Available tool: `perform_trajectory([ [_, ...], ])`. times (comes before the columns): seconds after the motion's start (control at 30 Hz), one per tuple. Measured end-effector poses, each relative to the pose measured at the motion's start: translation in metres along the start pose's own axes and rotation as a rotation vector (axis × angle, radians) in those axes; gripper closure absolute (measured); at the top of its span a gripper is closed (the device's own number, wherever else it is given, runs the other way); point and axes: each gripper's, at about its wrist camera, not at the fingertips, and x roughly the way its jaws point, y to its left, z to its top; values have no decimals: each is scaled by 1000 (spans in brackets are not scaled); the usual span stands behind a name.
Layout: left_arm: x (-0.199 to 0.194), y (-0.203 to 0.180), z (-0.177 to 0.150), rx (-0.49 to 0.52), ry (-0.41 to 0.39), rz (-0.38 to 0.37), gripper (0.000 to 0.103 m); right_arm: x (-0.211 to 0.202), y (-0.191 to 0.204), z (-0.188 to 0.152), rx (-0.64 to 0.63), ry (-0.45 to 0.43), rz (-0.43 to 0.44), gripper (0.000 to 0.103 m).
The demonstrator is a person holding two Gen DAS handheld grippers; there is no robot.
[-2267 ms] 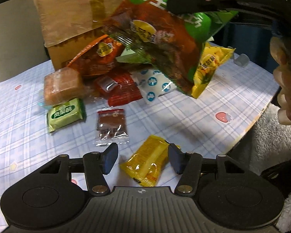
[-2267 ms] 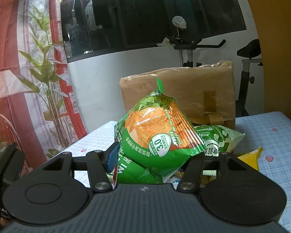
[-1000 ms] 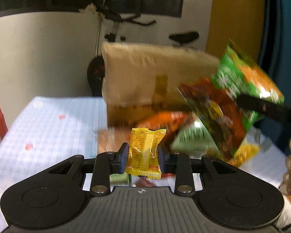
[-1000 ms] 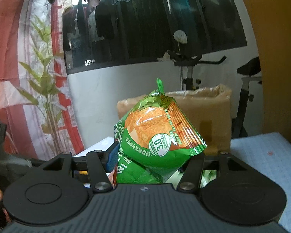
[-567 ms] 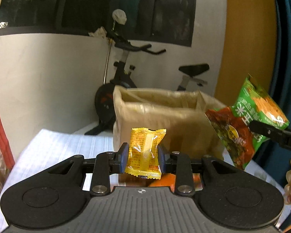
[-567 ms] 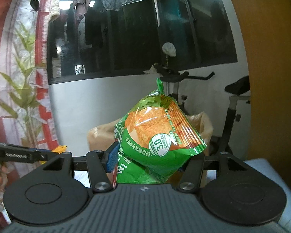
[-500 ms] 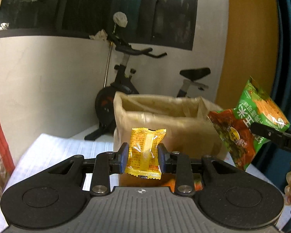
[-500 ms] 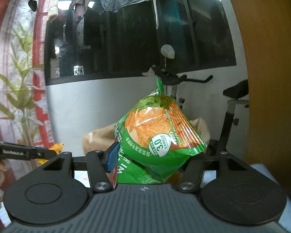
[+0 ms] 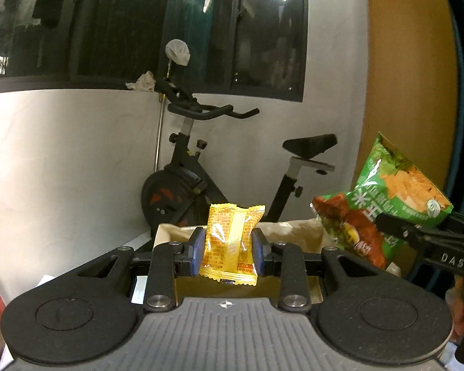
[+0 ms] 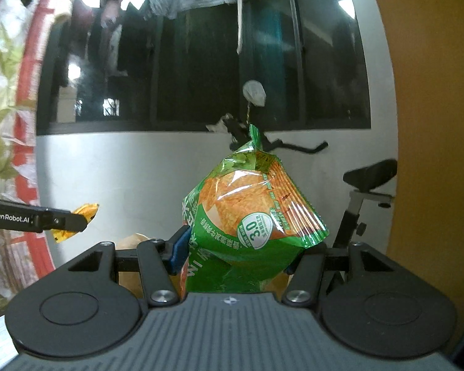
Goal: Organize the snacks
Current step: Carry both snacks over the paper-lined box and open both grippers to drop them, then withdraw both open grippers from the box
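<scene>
Left tongs (image 9: 229, 249) pinching yellow snack packet (image 9: 232, 242); right tongs (image 10: 241, 252) clamped on green chip bag (image 10: 250, 216), above cardboard box (image 9: 294, 232).

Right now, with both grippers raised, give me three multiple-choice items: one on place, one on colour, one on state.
1. The cardboard box sits:
A. just beyond the left gripper
B. on the exercise bike
C. on the windowsill

2. The small packet is:
A. blue
B. yellow
C. white

3. The right gripper is:
A. open and empty
B. shut on nothing
C. shut on the green chip bag

Key: 1 A, its open top shows behind the fingers; 2 B, yellow wrapper; 3 C, the bag is pinched between both fingers.
</scene>
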Motion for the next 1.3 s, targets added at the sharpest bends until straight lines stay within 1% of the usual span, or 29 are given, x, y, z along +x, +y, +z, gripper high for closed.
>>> perform_trajectory([
  [0.1, 27, -4, 4, 21, 43, 14, 69, 27, 0, -4, 6, 60, 4, 45],
  [0.23, 53, 1, 3, 15, 96, 26, 69, 54, -2, -15, 18, 152, -2, 45],
  [0.37, 67, 4, -5, 10, 145, 17, 67, 64, -6, -29, 51, 238, -18, 44],
  [0.4, 68, 6, -8, 5, 155, 12, 64, 65, -8, -33, 62, 265, -17, 43],
  [0.47, 70, 10, -12, -12, 170, 7, 46, 65, -11, -36, 84, 291, -18, 40],
  [0.5, 69, 12, -14, -21, 172, 11, 43, 65, -11, -36, 84, 291, -18, 37],
  [0.53, 67, 14, -16, -27, 170, 18, 40, 60, -13, -37, 107, 292, -22, 28],
  [0.57, 66, 15, -16, -30, 170, 22, 39, 57, -15, -35, 115, 287, -24, 24],
  [0.7, 51, 23, -19, -58, 187, 24, 36, 35, -16, -29, 123, 256, -12, 24],
  [0.77, 35, 27, -20, -67, 179, 9, 36, 18, -17, -26, 136, 236, 3, 24],
  [0.83, 19, 32, -20, -69, 165, 13, 35, 6, -17, -23, 148, 222, 15, 23],
  [1.0, -14, 37, -23, -114, 148, 9, 34, -23, -8, -22, 164, 211, 44, 22],
  [1.2, -46, 37, -47, -144, 158, -7, 33, -48, 7, -41, 178, 249, 57, 20],
  [1.3, -54, 34, -65, -141, 172, 10, 32, -56, 13, -59, 175, 285, 39, 16],
])
